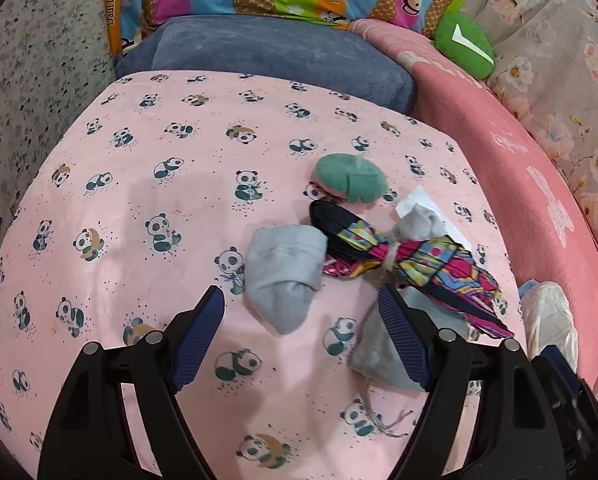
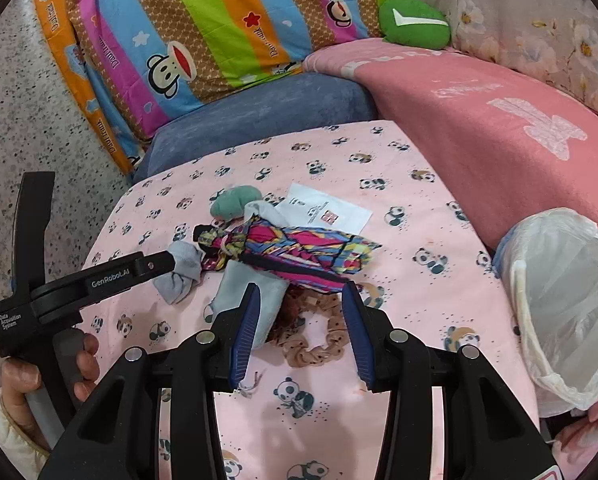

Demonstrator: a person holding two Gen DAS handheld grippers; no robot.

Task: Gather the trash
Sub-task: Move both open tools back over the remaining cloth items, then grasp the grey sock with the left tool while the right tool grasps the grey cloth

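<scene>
On the pink panda sheet [image 1: 147,208] lies a heap: a folded multicoloured umbrella [image 1: 411,264] [image 2: 291,248], a white paper slip [image 1: 415,200] [image 2: 327,212], a green sock ball [image 1: 351,178] [image 2: 231,200] and grey socks. My left gripper [image 1: 299,294] [image 2: 171,262] is open, its tips at either side of a rolled grey sock [image 1: 283,272] [image 2: 179,276], pads not pressing. My right gripper [image 2: 303,288] stands open over a brown scrunchie [image 2: 315,340]; its left finger overlaps a pale blue sock [image 2: 239,292] [image 1: 379,352].
A bin lined with a clear plastic bag [image 2: 567,300] [image 1: 547,316] stands at the bed's right edge. A pink blanket [image 2: 479,128], a blue cushion [image 1: 267,56], a striped cartoon quilt [image 2: 203,36] and a green plush [image 2: 415,22] border the far side. A person's hand [image 2: 83,368] holds the left gripper.
</scene>
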